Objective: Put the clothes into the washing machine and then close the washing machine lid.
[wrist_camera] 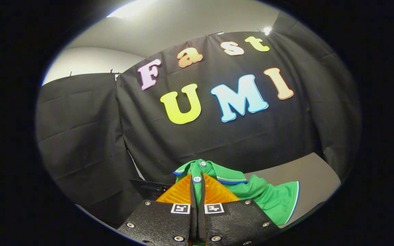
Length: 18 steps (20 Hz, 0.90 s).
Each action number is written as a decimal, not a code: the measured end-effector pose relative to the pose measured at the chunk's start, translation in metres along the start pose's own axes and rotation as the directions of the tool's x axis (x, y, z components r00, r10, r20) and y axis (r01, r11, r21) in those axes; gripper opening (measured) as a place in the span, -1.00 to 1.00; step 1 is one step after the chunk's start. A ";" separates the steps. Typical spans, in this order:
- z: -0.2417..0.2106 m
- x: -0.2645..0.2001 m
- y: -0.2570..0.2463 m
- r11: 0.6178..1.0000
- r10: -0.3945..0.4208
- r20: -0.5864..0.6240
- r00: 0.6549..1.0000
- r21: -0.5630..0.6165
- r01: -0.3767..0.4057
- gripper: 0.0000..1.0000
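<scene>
One gripper [197,191], fingers drawn together and clamped on the buttoned placket of a green polo shirt [268,198]. Collar with blue and white trim stands just ahead of the fingertips; a sleeve drapes right over a grey surface [306,171]. Beyond hangs the black cloth wall [80,136].

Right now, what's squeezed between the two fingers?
In the gripper view, the green shirt, by its button strip; the gripper is closed on it, the rest hanging beyond the fingers.
</scene>
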<state>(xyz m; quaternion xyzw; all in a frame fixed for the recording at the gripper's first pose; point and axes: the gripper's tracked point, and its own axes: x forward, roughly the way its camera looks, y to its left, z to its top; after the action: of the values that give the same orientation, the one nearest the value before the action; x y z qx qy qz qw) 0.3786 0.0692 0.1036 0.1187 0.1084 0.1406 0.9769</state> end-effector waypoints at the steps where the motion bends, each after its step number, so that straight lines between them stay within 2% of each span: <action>1: 0.000 0.002 0.009 1.000 0.009 0.002 1.000 -0.003 -0.009 -0.98; 8: -0.008 0.016 0.073 0.997 0.079 0.004 0.997 -0.018 -0.079 -0.98; 18: -0.050 0.039 0.150 0.988 0.145 -0.041 0.989 -0.040 -0.147 -0.98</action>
<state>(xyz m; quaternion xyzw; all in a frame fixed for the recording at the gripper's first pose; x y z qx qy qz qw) 0.3659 0.2305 0.0882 0.1028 0.1151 0.2163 0.9640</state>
